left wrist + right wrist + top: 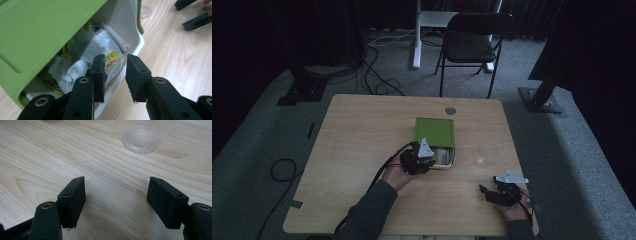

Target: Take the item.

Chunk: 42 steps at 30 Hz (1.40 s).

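Note:
A white box (pixel 446 163) with a green lid (pixel 434 131) slid partly back sits mid-table. In the left gripper view the green lid (pixel 37 30) covers most of the white box (pixel 120 17), which holds several paper tea-bag sachets; one has a yellow label (pixel 111 58). My left gripper (pixel 115 62) is at the box's open end (pixel 432 159), one jaw over the sachets and the other outside the rim, with a gap showing and nothing pinched. My right gripper (pixel 484 192) rests near the table's front right, jaws wide apart (pixel 117 185) over bare wood. A clear plastic cup (pixel 141 141) stands ahead of it.
The clear cup (pixel 487 154) stands to the right of the box. A small round grommet (pixel 450 110) is set in the wooden table (pixel 362 130) behind the box. A black chair (pixel 474 42) and floor cables lie beyond. The other gripper's jaws (pixel 195 21) are visible at top right.

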Each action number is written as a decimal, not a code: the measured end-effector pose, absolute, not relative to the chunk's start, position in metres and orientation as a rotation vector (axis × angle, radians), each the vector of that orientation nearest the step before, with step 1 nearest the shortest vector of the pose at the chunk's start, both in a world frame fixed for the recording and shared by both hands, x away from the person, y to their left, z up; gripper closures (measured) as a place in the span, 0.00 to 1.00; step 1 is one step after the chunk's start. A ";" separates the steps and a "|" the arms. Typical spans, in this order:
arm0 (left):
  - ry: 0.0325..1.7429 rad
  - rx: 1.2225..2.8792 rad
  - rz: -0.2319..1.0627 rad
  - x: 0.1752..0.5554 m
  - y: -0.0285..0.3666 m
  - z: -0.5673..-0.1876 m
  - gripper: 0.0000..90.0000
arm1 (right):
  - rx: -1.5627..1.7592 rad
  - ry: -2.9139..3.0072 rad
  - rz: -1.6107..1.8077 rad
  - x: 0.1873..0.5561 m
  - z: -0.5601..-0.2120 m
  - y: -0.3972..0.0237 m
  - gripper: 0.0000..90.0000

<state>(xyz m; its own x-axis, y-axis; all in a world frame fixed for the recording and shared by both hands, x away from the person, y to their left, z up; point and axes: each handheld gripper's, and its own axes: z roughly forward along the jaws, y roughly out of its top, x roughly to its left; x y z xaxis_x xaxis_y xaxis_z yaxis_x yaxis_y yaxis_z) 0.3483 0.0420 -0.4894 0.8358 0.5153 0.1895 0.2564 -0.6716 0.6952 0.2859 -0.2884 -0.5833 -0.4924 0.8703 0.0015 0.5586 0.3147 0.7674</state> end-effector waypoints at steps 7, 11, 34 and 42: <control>0.578 2.345 0.518 0.353 0.041 -0.497 0.79 | 1.265 2.176 1.019 0.286 -0.583 -0.288 0.34; 0.575 2.348 0.499 0.354 0.041 -0.501 0.79 | 1.262 2.176 1.019 0.286 -0.583 -0.288 0.34; 0.567 2.375 0.548 0.359 0.038 -0.505 0.86 | 1.262 2.178 1.020 0.286 -0.583 -0.288 0.34; 0.547 2.376 0.506 0.355 0.039 -0.510 0.90 | 1.262 2.179 1.019 0.286 -0.583 -0.288 0.34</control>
<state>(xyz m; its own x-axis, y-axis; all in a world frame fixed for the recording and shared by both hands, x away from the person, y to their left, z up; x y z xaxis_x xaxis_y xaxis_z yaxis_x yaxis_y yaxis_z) 0.3552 0.0392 -0.5103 0.8393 0.4993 0.2149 0.2528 -0.7085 0.6588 0.2856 -0.2880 -0.5833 -0.4987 0.8668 0.0021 0.5573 0.3188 0.7667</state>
